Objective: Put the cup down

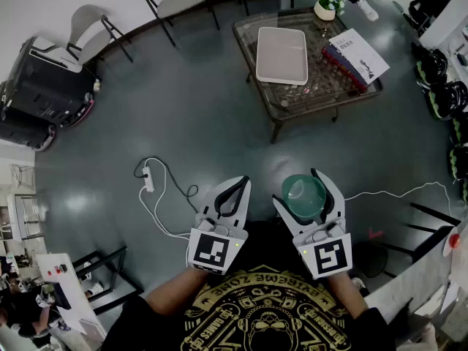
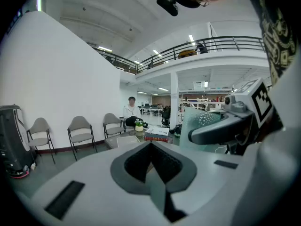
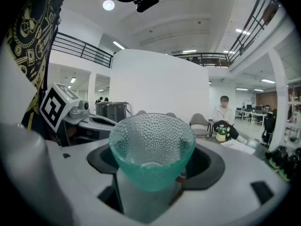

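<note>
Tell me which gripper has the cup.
The right gripper: the green cup sits clamped between its jaws. The left gripper beside it is shut with nothing in it.

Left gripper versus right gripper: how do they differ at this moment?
The right gripper is closed on a green cup; the left gripper holds nothing. The right gripper's jaws stand wide around the green cup, while the left gripper's jaws are together. Both are held side by side above the floor, pointing forward.

Bare floor ahead, then glass table with tray, books, plant
</note>
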Motion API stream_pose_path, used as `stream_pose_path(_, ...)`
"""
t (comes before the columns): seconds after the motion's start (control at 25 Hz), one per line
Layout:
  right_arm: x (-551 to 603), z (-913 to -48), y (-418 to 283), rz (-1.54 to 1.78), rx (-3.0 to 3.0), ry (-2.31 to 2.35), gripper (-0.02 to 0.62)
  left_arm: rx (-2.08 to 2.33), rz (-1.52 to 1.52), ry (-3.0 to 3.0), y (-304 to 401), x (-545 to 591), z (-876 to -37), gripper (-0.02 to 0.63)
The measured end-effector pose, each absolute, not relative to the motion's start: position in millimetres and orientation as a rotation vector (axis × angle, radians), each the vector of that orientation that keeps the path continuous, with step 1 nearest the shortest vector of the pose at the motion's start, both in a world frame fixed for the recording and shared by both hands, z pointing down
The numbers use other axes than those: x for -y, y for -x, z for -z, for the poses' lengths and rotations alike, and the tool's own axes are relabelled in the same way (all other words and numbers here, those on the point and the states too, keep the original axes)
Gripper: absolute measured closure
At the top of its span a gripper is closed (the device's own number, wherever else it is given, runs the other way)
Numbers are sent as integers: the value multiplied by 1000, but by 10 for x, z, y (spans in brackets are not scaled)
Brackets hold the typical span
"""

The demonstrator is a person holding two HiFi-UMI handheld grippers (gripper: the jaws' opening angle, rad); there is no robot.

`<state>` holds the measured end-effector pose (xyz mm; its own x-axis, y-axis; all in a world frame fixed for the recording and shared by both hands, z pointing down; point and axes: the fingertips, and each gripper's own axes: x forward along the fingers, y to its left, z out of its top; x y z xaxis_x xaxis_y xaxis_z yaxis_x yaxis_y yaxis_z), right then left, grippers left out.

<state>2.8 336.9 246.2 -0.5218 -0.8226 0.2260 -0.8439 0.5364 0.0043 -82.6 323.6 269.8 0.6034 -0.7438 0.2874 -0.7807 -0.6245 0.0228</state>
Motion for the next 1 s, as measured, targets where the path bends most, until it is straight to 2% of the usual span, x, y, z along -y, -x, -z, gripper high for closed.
stream_pose_path(1.0,-3384,-2422,66,-166,2562,-1454,212,1262,-377,-2703,909,-3199,-2680,618)
